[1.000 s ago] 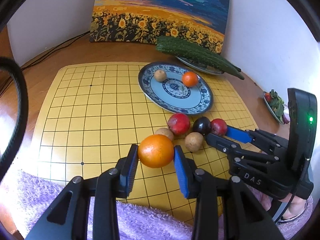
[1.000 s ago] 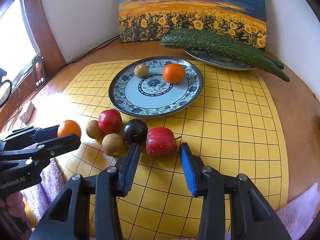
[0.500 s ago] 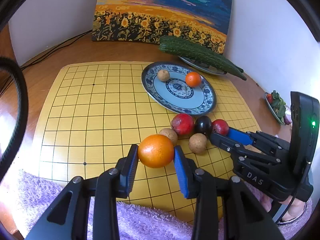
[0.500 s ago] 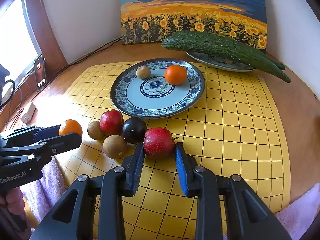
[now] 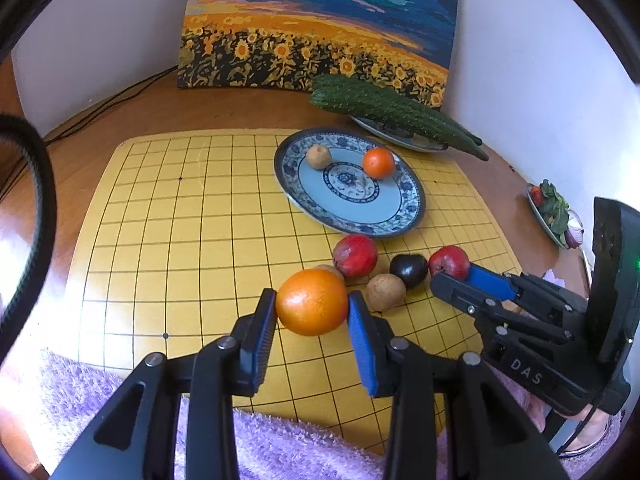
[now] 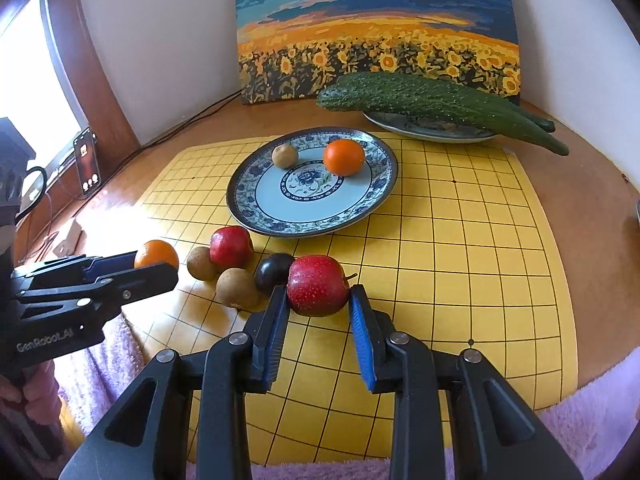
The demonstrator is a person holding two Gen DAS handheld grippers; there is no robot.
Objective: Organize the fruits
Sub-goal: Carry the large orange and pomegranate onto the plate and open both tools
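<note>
My left gripper is shut on an orange and holds it above the yellow grid board. My right gripper is shut on a red apple, which also shows in the left wrist view. On the board lie another red apple, a dark plum and two brown fruits. The blue-patterned plate holds a small orange and a brown fruit.
A sunflower painting leans on the back wall. A cucumber lies across a second plate behind the board. A small dish of greens sits at the right. Purple towel covers the front edge. A phone stands at left.
My right gripper moved forward and closed its jaws on the red apple. My left gripper kept its hold on the orange and stayed nearly still.
</note>
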